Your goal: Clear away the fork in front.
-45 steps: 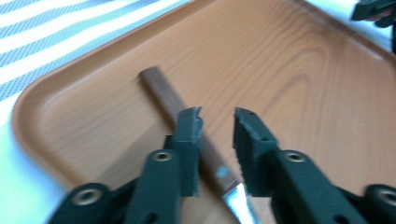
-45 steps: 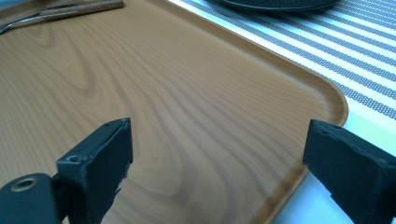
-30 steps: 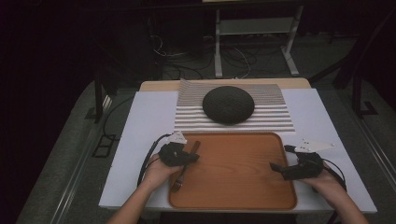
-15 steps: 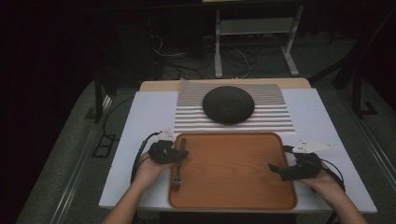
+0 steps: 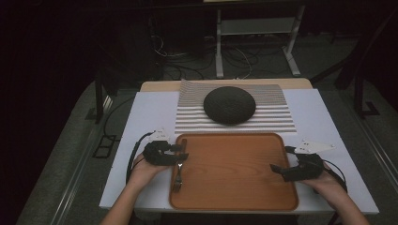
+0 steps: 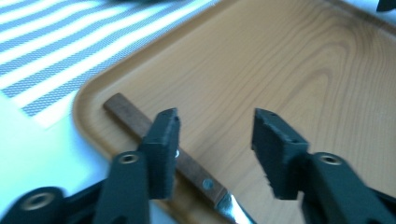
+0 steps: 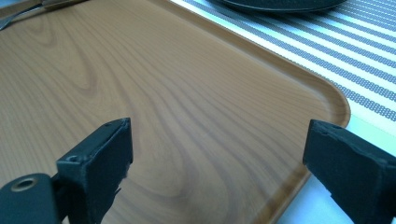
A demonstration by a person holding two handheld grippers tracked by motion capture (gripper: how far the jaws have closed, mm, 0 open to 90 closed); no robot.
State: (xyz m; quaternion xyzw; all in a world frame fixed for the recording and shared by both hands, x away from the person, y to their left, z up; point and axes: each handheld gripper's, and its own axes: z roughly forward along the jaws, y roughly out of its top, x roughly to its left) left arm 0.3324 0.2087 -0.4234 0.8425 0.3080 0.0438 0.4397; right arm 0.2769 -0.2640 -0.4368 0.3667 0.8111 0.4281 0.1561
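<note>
A fork (image 5: 178, 171) with a brown wooden handle (image 6: 135, 116) lies flat along the left side of the wooden tray (image 5: 234, 173), tines toward the person. My left gripper (image 5: 181, 153) hovers over the handle. Its jaws have just been opening and stand apart, the handle passing under the left jaw with no pad pressing on it (image 6: 215, 140). My right gripper (image 5: 278, 169) rests at the tray's right edge, wide open over bare wood (image 7: 217, 158).
Beyond the tray, a striped placemat (image 5: 279, 117) carries a dark round dish (image 5: 229, 104). The tray sits on a white table cover (image 5: 150, 112). In the right gripper view the fork (image 7: 18, 16) lies at the far side of the tray (image 7: 163, 93).
The left gripper carried the fork from a slant over the tray to its left side, lowered it flat, and then parted its jaws off the handle. The right hand has kept still.
</note>
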